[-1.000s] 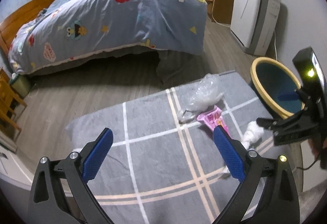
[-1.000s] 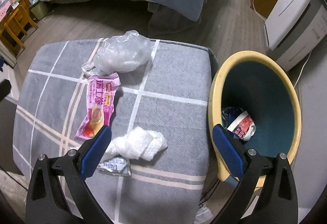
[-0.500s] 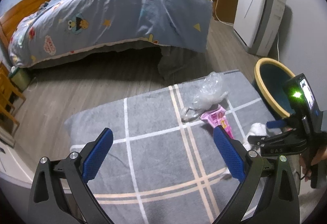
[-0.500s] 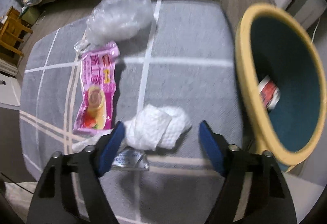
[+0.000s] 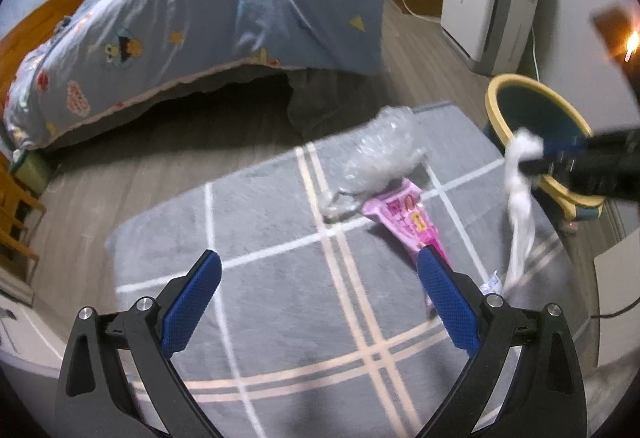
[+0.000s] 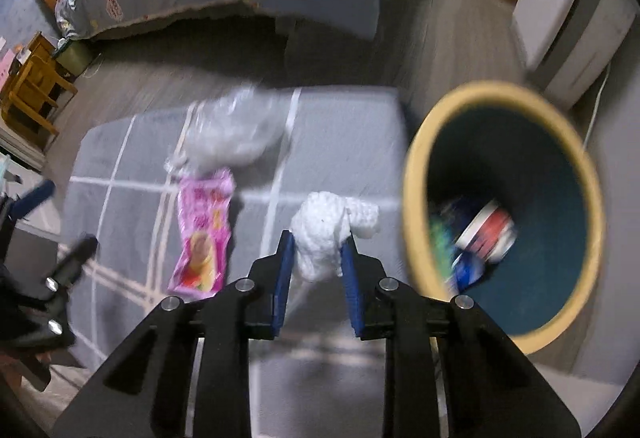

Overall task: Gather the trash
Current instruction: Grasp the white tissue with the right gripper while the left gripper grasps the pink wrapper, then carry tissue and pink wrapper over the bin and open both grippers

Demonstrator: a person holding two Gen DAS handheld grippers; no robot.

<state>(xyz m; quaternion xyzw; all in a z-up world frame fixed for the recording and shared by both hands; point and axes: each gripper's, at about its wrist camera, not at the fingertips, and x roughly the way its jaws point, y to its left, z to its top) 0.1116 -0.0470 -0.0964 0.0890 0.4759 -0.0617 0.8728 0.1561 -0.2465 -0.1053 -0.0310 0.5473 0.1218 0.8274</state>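
Holding: the right gripper (image 6: pixel 316 246) is gripping a crumpled white paper tissue wad (image 6: pixel 324 234), its blue pads having just been closing until they are now pressing on both sides of it.
Tissue position: it is hanging lifted above the right edge of the grey plaid padded bench (image 5: pixel 280 278), close to the bin; in the left wrist view a long tail (image 5: pixel 520 234) is trailing down towards the bench top.
Handling: judging by its look, the tissue is seeming very light, soft and easily squashed; the bunched middle is looking like the safest place to pinch, since the loose tail is likely to tear or slip.
Left gripper: the left gripper (image 5: pixel 318 292) is hovering wide open over the near edge of the bench, holding nothing.
Remaining trash: a pink printed snack wrapper (image 5: pixel 404 218) and a clear crumpled plastic bag (image 5: pixel 380 158) are lying touching each other towards the far right corner; both are looking thin and possibly slippery.
Bin: a round dark teal wastebasket with a yellow rim (image 6: pixel 504 214) is standing just beside the bench's right edge, already containing some packaging.
Room: a bed with a blue cartoon-print duvet (image 5: pixel 224 10) is sitting beyond, on a grey wood-look floor (image 5: pixel 160 166).
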